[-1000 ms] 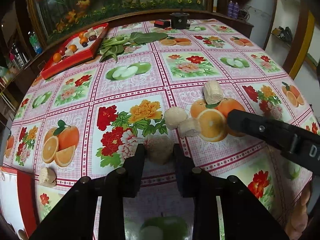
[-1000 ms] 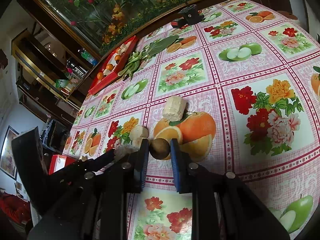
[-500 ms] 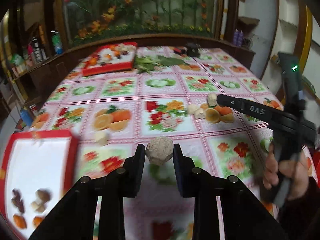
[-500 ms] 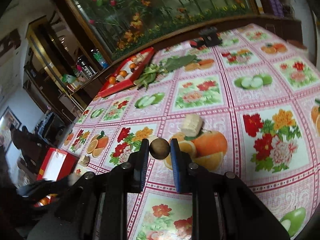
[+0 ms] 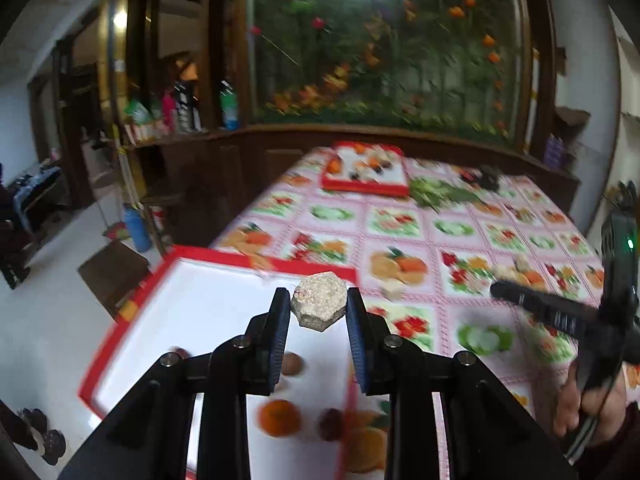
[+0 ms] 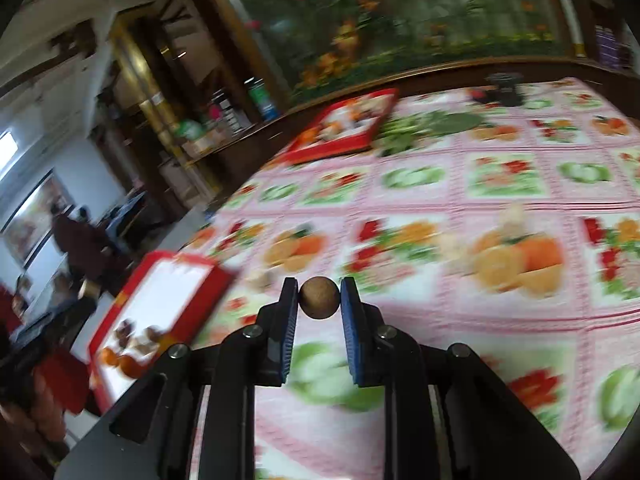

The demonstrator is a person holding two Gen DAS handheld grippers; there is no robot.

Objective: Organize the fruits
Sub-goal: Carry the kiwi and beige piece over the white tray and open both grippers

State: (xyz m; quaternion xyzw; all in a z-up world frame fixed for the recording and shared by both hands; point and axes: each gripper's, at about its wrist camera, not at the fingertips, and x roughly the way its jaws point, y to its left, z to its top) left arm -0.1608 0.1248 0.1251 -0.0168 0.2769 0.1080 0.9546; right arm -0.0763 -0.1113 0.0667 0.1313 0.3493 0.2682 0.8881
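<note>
Left tool (image 5: 319,309) pinches a pale, rough, faceted chunk (image 5: 319,306), roughly hexagonal, its longer side lying across between the pads, held above the near red-rimmed white tray (image 5: 192,296). In that tray at 6 o'clock of the chunk: an orange round fruit (image 5: 279,417) and darker brown pieces, blurred. Right tool (image 6: 319,298) grips a small smooth brown ball (image 6: 319,297), no long axis, above the counter (image 6: 440,200) with its glossy fruit-and-flower cloth. At 12 o'clock, far: a second red tray (image 6: 344,126) with mixed pieces
</note>
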